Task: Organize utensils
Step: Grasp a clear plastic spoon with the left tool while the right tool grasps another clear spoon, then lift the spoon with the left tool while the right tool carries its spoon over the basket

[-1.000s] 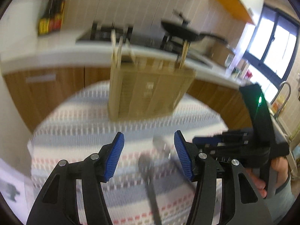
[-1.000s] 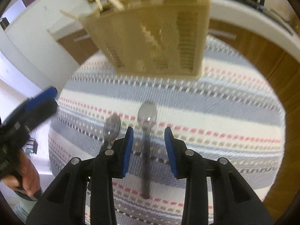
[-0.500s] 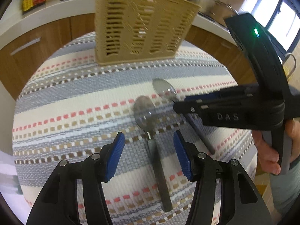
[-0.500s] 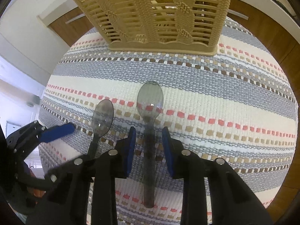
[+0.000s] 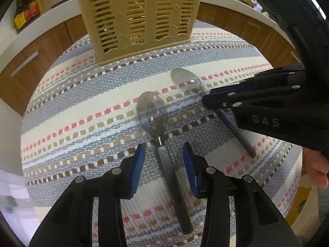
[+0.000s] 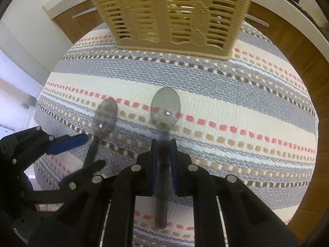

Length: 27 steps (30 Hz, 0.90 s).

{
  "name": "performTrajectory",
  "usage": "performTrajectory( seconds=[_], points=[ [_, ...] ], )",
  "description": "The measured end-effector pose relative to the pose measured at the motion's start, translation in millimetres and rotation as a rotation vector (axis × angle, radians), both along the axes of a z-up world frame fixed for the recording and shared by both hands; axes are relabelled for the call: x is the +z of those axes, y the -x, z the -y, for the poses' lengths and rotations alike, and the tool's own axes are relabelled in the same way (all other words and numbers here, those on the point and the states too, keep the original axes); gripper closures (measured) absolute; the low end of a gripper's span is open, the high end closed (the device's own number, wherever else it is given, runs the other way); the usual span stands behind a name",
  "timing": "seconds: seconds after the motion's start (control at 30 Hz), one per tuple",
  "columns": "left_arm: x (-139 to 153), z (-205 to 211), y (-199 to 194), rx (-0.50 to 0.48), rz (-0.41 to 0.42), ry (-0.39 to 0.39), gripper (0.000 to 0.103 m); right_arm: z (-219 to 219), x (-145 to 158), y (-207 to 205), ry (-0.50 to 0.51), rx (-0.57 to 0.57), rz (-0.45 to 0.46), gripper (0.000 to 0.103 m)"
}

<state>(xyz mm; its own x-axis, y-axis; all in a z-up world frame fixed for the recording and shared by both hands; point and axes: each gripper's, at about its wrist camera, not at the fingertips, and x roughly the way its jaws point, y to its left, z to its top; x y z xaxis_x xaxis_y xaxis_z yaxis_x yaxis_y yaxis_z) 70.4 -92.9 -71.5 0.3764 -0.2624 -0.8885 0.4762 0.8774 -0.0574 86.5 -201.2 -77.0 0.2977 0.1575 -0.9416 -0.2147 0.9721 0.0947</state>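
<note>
Two grey spoons lie side by side on a striped woven mat. My left gripper is open and low, its blue pads on either side of the left spoon, whose handle runs between them. My right gripper is shut on the handle of the right spoon, which still rests on the mat. The right spoon and right gripper also show in the left wrist view. The left spoon and left gripper show in the right wrist view. A tan slatted utensil basket stands upright behind the spoons.
The striped mat covers a small round table. Wooden cabinets and a white counter run behind it. The basket stands close ahead of the right gripper. A hand holds the right gripper at the right edge.
Both grippers have come down to the spoons. The right gripper's jaws have closed onto the right spoon's handle. The left gripper's jaws have narrowed around the left spoon's handle.
</note>
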Motion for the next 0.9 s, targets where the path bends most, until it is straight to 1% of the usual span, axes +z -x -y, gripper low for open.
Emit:
performTrajectory(
  seconds=[0.17, 0.23, 0.27, 0.33, 0.4, 0.5, 0.57, 0.67, 0.9],
  points=[
    [-3, 17, -8, 0.000, 0.019, -0.040, 0.072, 18, 1, 3, 0.004, -0.027, 0.003, 0.093],
    [-2, 20, -9, 0.013, 0.033, -0.062, 0.080, 27, 3, 4, 0.001, -0.034, 0.007, 0.093],
    [-4, 23, -12, 0.023, 0.040, -0.071, 0.087, 29, 4, 5, -0.003, -0.037, 0.009, 0.093],
    [-3, 23, -13, 0.035, 0.047, -0.070, 0.093, 34, 6, 6, -0.015, -0.041, 0.018, 0.093],
    [-2, 23, -14, 0.040, 0.047, -0.047, 0.093, 38, 11, 9, -0.030, -0.034, 0.037, 0.093],
    [8, 11, -9, 0.052, 0.070, -0.017, 0.093, 42, 22, 14, -0.050, -0.018, 0.075, 0.093],
    [21, 5, -7, 0.058, 0.102, 0.021, 0.093, 43, 34, 19, -0.055, -0.002, 0.110, 0.093],
    [41, -3, -3, 0.068, 0.149, 0.057, 0.093, 49, 58, 30, -0.059, 0.018, 0.168, 0.093],
    [92, -12, 4, 0.079, 0.277, 0.105, 0.093, 50, 110, 44, -0.111, 0.046, 0.289, 0.093]
  ],
)
